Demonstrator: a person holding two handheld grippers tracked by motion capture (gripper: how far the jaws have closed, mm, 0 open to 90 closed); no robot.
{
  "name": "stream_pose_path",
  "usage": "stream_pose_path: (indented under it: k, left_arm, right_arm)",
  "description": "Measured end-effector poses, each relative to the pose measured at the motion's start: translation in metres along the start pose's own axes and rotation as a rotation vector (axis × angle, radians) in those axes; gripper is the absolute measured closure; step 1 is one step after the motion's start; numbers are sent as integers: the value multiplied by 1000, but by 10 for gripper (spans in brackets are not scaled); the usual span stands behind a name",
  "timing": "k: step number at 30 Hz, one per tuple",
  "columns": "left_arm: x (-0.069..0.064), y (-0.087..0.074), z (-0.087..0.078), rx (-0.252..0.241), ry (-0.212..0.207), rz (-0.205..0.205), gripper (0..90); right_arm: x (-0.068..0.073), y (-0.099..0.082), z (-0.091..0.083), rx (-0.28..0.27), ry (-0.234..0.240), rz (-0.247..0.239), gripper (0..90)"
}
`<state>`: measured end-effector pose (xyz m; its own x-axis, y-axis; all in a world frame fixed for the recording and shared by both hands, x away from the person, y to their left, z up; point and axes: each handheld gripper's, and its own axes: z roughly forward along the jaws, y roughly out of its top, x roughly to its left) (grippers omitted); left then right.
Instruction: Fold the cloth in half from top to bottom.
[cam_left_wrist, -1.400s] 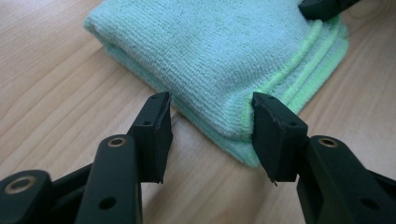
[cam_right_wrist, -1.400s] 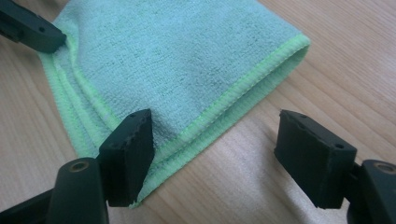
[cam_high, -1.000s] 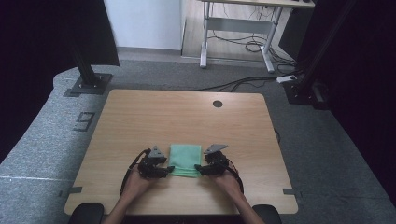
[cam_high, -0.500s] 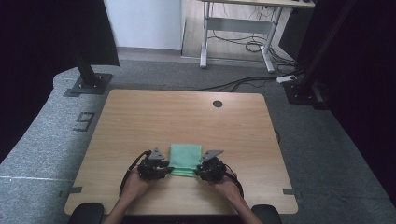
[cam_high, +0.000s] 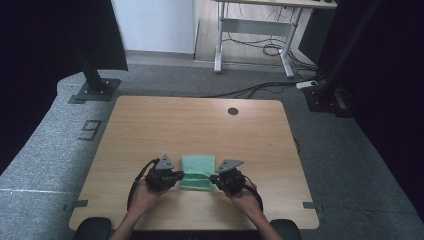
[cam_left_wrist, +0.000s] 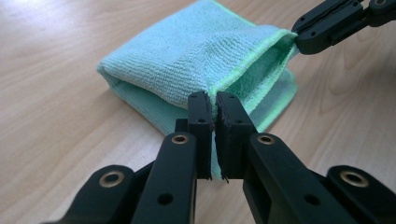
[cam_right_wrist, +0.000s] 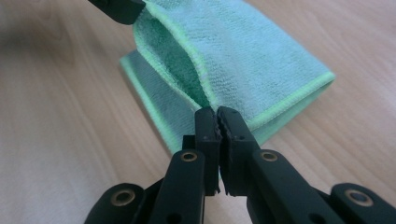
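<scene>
Cloth (cam_high: 197, 171), green and folded, sits near the front edge of the tabletop (cam_high: 200, 125), right between the two hands. And there's the lift: in the left gripper view its top layer is raised off the lower layers, opening a pocket along the near edge, while the far fold rests on the wood. Left gripper (cam_left_wrist: 214, 105) has just clamped its jaws on one near corner of that top layer, fabric pinched between the pads. Right gripper (cam_right_wrist: 217, 119) has just closed too, jaws tight on the other near corner. In the high view both grippers flank the cloth, forearms coming in from the bottom. A round hole (cam_high: 233, 111) marks the tabletop's far side.
</scene>
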<state>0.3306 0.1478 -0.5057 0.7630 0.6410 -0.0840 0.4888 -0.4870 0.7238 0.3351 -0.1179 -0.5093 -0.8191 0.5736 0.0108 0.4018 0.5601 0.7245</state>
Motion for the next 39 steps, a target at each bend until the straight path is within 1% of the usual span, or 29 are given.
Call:
stream_pose_path:
  k: [2, 4, 5, 9, 12, 14, 16, 17, 18, 20, 22, 24, 25, 26, 28, 29, 30, 31, 32, 33, 34, 36, 38, 39]
  left_arm:
    - [-2, -6, 2, 17, -6, 1, 842]
    - [-4, -13, 5, 30, -14, -8, 839]
    - [-4, -15, 6, 38, -16, -6, 837]
    - [-6, -23, 12, 75, -10, -2, 847]
    - [-5, -26, 13, 85, -17, -3, 841]
    - [-5, -24, 11, 78, -24, 1, 803]
    - [-3, -19, 4, 42, -34, 6, 709]
    - [-2, -16, 0, 14, -41, 3, 673]
    - [-1, -12, -4, -3, -43, 3, 645]
    - [2, -4, -8, -30, -32, 1, 597]
    - [4, 5, -5, -45, -17, -10, 538]
    - [6, 9, 4, -38, 4, -10, 497]
    - [7, 10, 11, -20, 26, -10, 477]
    - [9, 9, 18, 7, 48, -10, 465]
    - [11, 1, 30, 64, 60, -21, 464]
    - [11, -2, 33, 77, 67, -23, 464]
    - [11, -6, 34, 79, 67, -30, 463]
    - [12, -9, 33, 64, 61, -49, 462]
    - [12, -10, 32, 58, 62, -60, 458]
    - [11, -11, 32, 57, 70, -56, 441]
    - [11, -11, 31, 58, 78, -49, 426]
    - [11, -11, 31, 60, 80, -46, 415]
    - [10, -11, 32, 59, 85, -44, 402]
    - [10, -11, 31, 58, 87, -43, 400]
  right_arm:
    - [3, -4, 3, 25, 8, -8, 856]
    - [5, -10, 6, 46, 21, -6, 856]
    - [5, -14, 9, 56, 27, -4, 855]
    - [6, -21, 13, 73, 38, 6, 853]
    - [6, -24, 14, 75, 46, 18, 851]
    - [5, -25, 14, 72, 49, 20, 849]
    - [5, -26, 14, 69, 50, 29, 849]
    - [5, -26, 14, 69, 53, 30, 849]
    - [5, -26, 14, 67, 53, 30, 850]
    - [5, -26, 14, 66, 54, 31, 850]
    - [5, -26, 14, 65, 55, 32, 850]
    - [5, -26, 14, 65, 55, 32, 848]
    - [5, -26, 14, 65, 55, 35, 847]
    - [5, -27, 14, 64, 56, 35, 843]
    - [5, -27, 13, 63, 57, 31, 831]
    - [6, -28, 12, 66, 55, 33, 824]
    - [6, -29, 11, 68, 56, 33, 816]
    - [6, -29, 10, 75, 59, 34, 797]
    - [6, -30, 9, 83, 56, 32, 787]
    - [5, -30, 7, 84, 50, 33, 770]
    - [3, -30, 4, 73, 52, 41, 742]
    - [-1, -26, -3, 33, 46, 65, 685]
    - [-5, -20, -7, -4, 16, 83, 627]
    - [-7, -16, -6, -17, -2, 94, 581]
